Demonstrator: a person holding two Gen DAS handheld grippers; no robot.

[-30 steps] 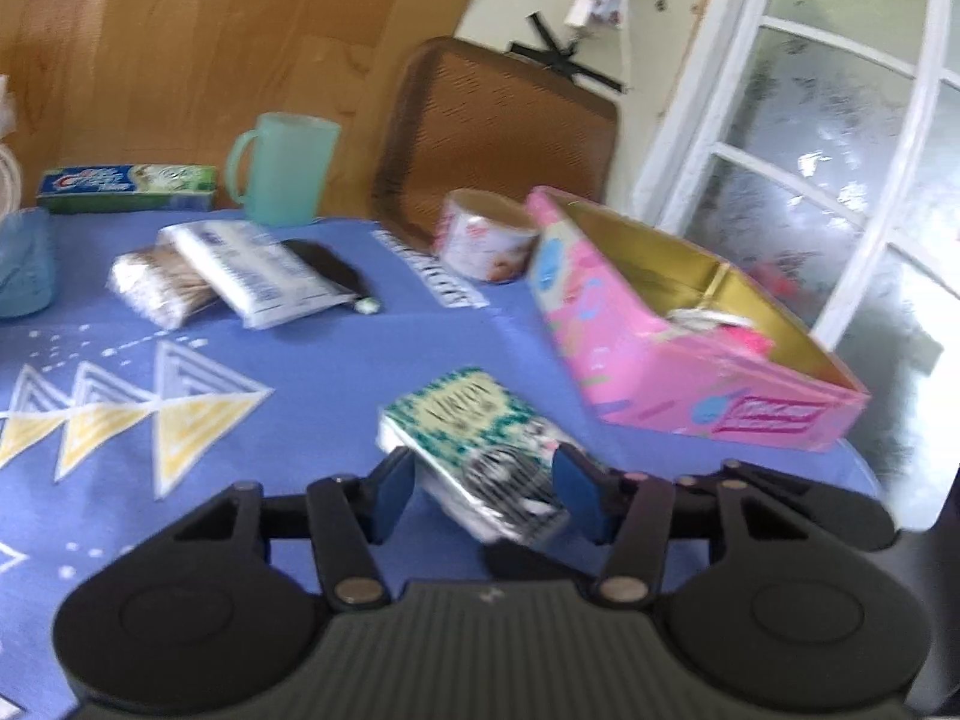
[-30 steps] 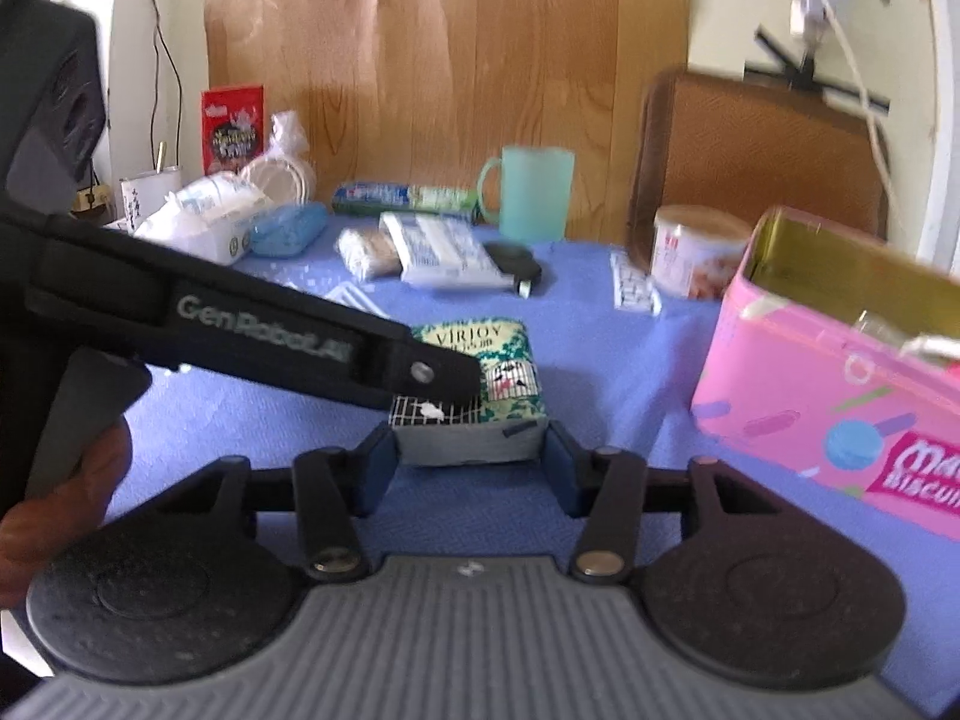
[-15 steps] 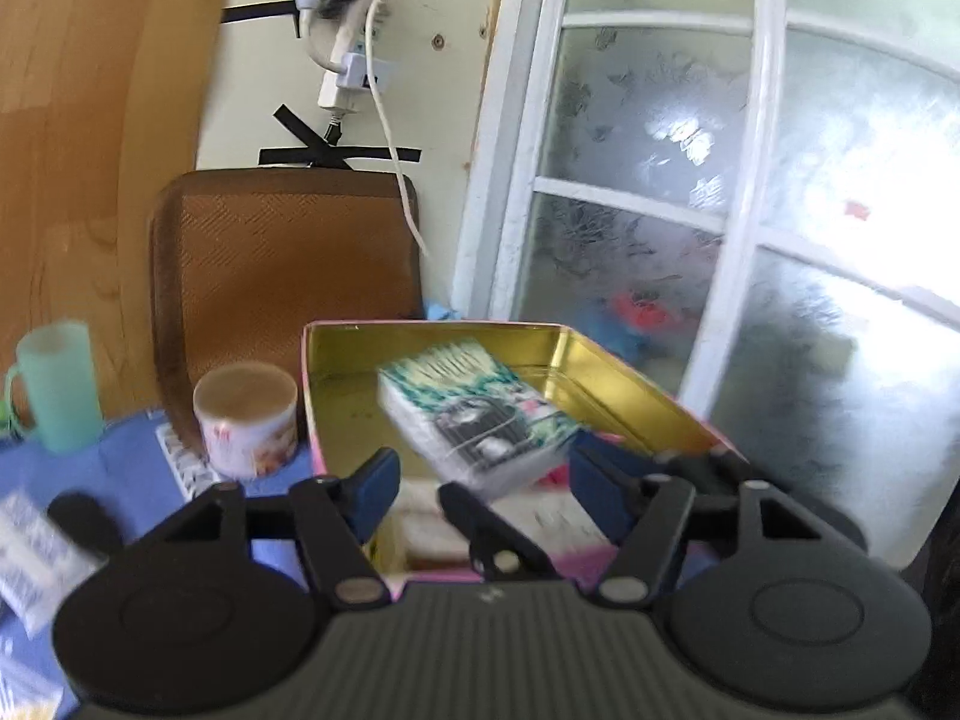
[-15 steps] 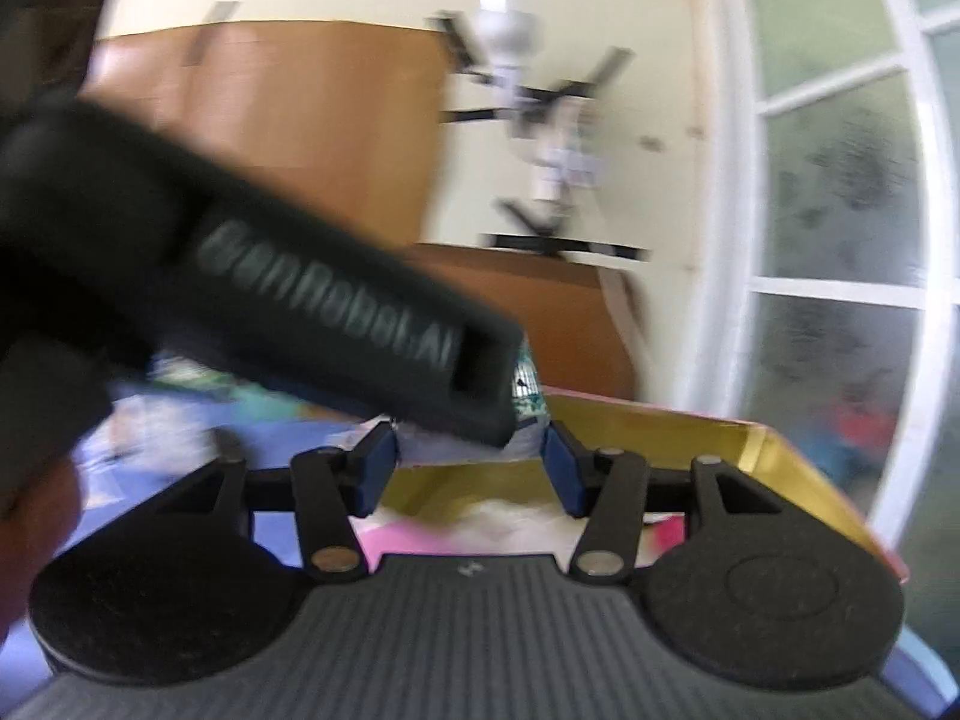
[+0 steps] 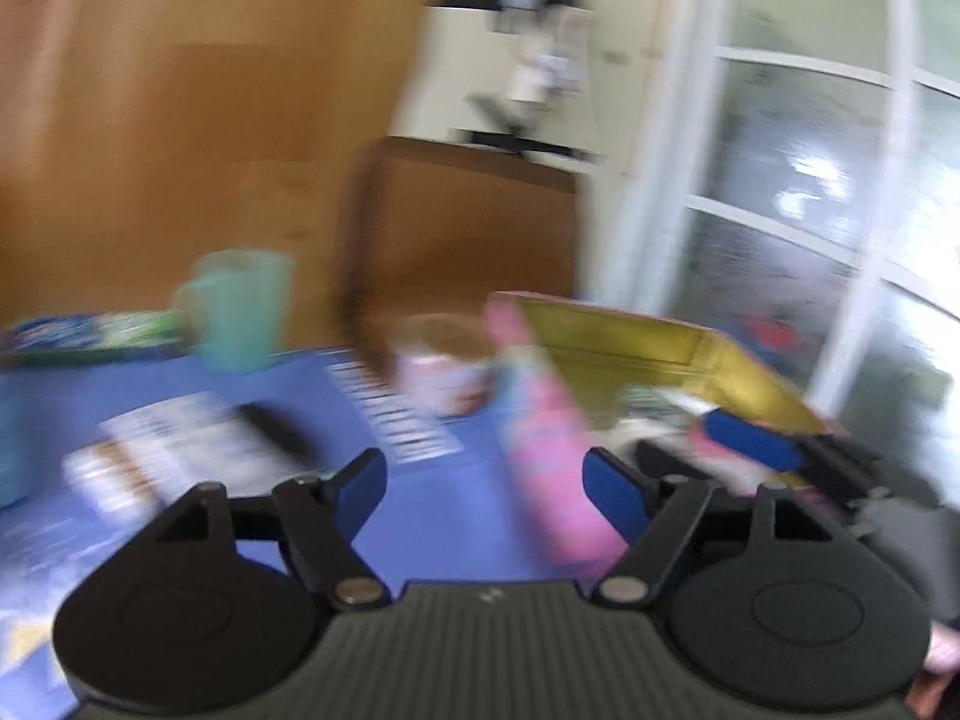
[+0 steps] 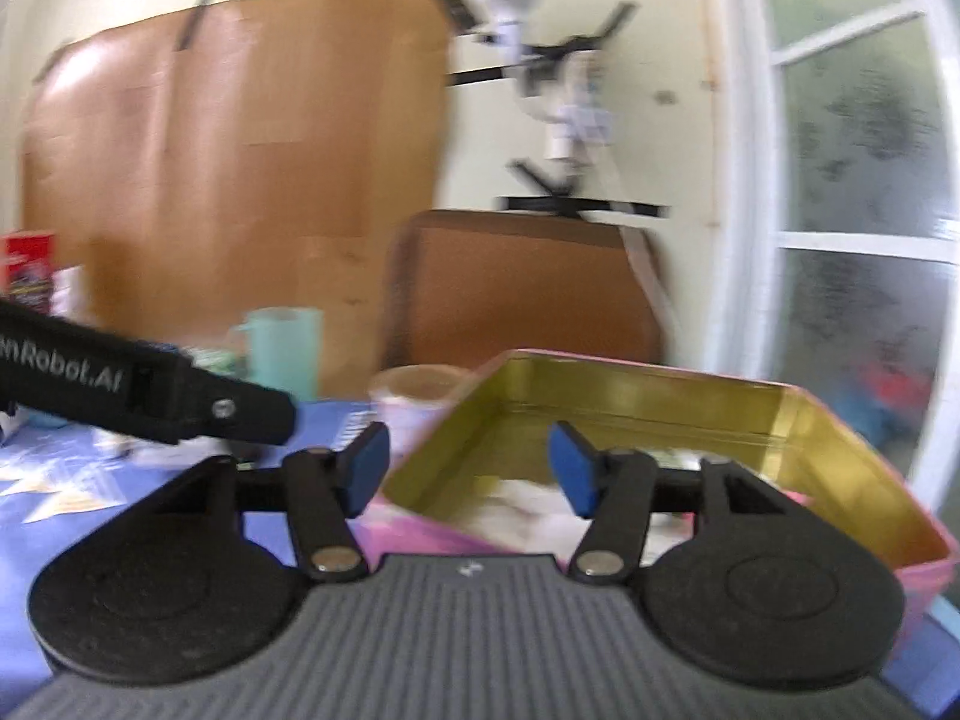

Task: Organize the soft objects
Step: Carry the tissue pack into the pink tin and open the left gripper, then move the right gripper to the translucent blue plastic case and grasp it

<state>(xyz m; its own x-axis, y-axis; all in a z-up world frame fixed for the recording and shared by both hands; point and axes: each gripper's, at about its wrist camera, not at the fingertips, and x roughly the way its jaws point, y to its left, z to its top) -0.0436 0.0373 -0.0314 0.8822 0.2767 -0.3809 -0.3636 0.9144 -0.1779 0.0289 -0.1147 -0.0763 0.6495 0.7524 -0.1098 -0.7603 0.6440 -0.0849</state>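
Note:
The pink tin box (image 6: 852,456) with a gold inside stands on the blue tablecloth; it also shows in the left wrist view (image 5: 546,432). The green-and-white tissue pack (image 5: 654,399) lies inside it among pale soft items (image 6: 528,495). My right gripper (image 6: 468,468) is open and empty, just above the tin's near rim. My left gripper (image 5: 483,483) is open and empty, left of the tin above the cloth. The left view is blurred. The left gripper's arm (image 6: 150,387) crosses the right wrist view.
A round printed tub (image 5: 444,366) and a teal mug (image 5: 240,306) stand behind the tin. Wrapped packets (image 5: 174,450) and a toothpaste box (image 5: 90,330) lie at left. A brown chair back (image 6: 528,288) and a window (image 6: 870,180) are beyond.
Both grippers carried the tissue pack from the cloth over the tin and let go. It now lies in the tin. The left gripper has swung back left.

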